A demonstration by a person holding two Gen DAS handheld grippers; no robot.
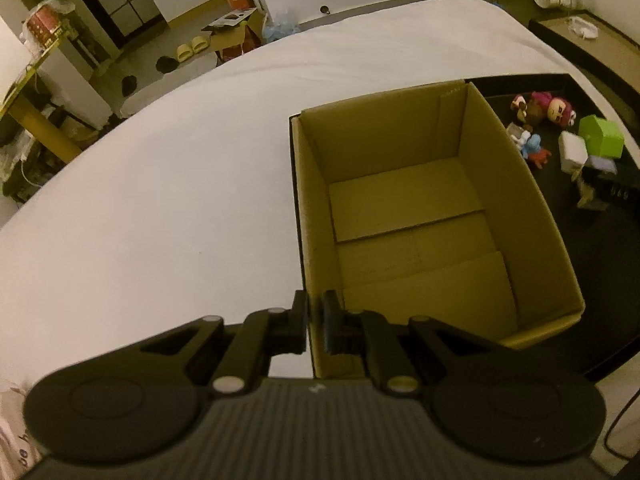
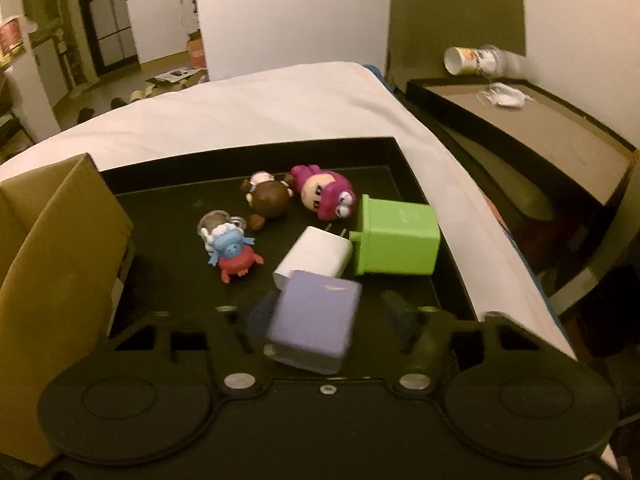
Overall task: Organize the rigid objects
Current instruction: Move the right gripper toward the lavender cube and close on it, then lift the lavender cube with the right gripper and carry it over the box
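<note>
An empty open cardboard box (image 1: 420, 216) stands on a black tray (image 1: 600, 248) on the bed. My left gripper (image 1: 315, 320) is shut on the box's near left wall. On the tray (image 2: 168, 280) right of the box (image 2: 52, 264) lie a purple charger cube (image 2: 314, 320), a white charger (image 2: 316, 256), a green charger cube (image 2: 396, 240), a blue-and-red figure (image 2: 232, 248), a brown figure (image 2: 266, 200) and a pink figure (image 2: 324, 194). My right gripper (image 2: 328, 320) is open with its blurred fingers either side of the purple cube.
The tray lies on a white bed (image 1: 160, 200). A brown nightstand (image 2: 532, 120) with a tipped cup (image 2: 476, 60) stands to the right. Boxes and slippers (image 1: 192, 46) litter the floor beyond the bed.
</note>
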